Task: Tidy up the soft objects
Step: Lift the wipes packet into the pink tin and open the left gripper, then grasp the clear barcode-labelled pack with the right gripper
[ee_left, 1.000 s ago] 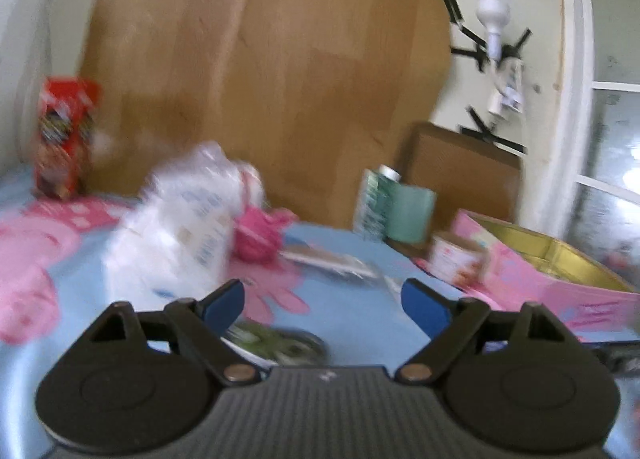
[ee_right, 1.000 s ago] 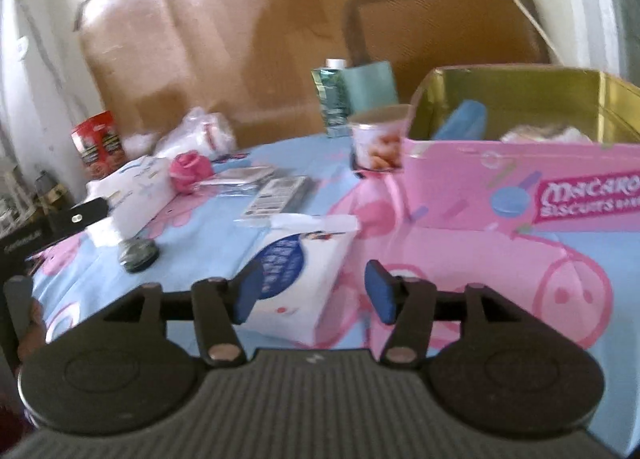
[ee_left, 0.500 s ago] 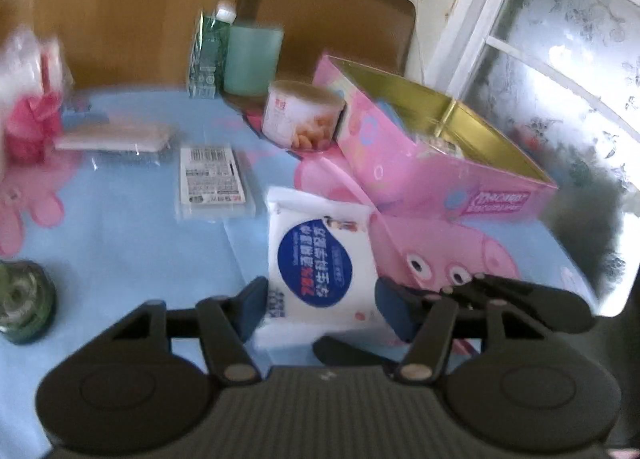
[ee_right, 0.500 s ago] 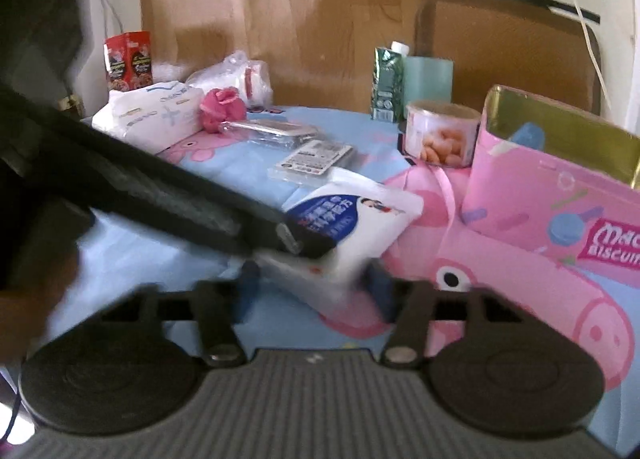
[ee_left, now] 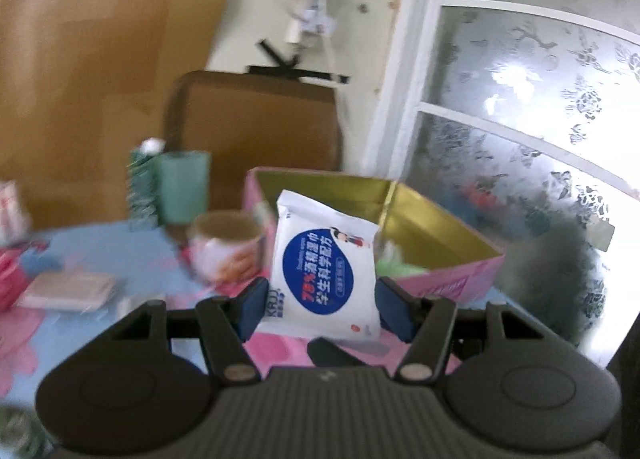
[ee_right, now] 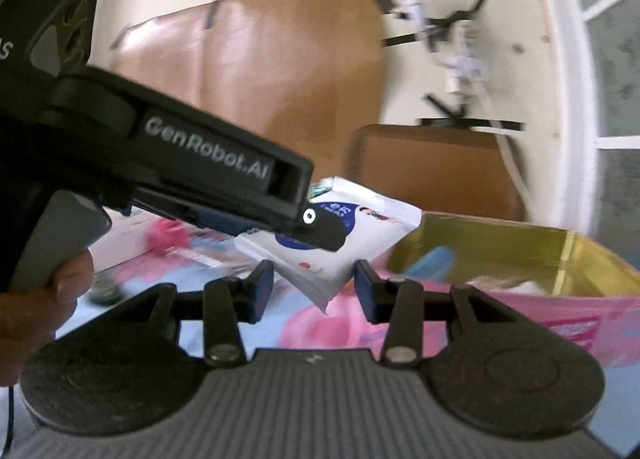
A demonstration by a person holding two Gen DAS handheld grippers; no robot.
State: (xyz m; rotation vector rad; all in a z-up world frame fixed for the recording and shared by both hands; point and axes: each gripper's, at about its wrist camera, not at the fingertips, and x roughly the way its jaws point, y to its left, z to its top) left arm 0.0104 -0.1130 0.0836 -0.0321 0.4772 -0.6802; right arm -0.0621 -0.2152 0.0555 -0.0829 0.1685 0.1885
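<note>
My left gripper (ee_left: pixel 320 309) is shut on a white wet-wipes pack with a blue oval label (ee_left: pixel 326 271) and holds it in the air in front of the open pink biscuit tin (ee_left: pixel 448 283). In the right wrist view the same pack (ee_right: pixel 352 243) hangs from the left gripper (ee_right: pixel 320 227), just above and ahead of my right gripper (ee_right: pixel 314 291). The right gripper is open and empty, its jaws either side of the pack's lower corner without touching it. The tin (ee_right: pixel 500 243) has a gold inside with soft items in it.
A round snack cup (ee_left: pixel 224 251), a green carton and teal cup (ee_left: pixel 168 187) stand behind on the blue and pink cloth. A flat clear packet (ee_left: pixel 68 289) lies at left. A pink soft thing (ee_right: pixel 166 237) and a small round tin (ee_right: pixel 104 291) lie at far left.
The left gripper swung right, closed on the wet-wipes pack and lifted it off the cloth toward the tin. The right gripper tilted upward and stayed open.
</note>
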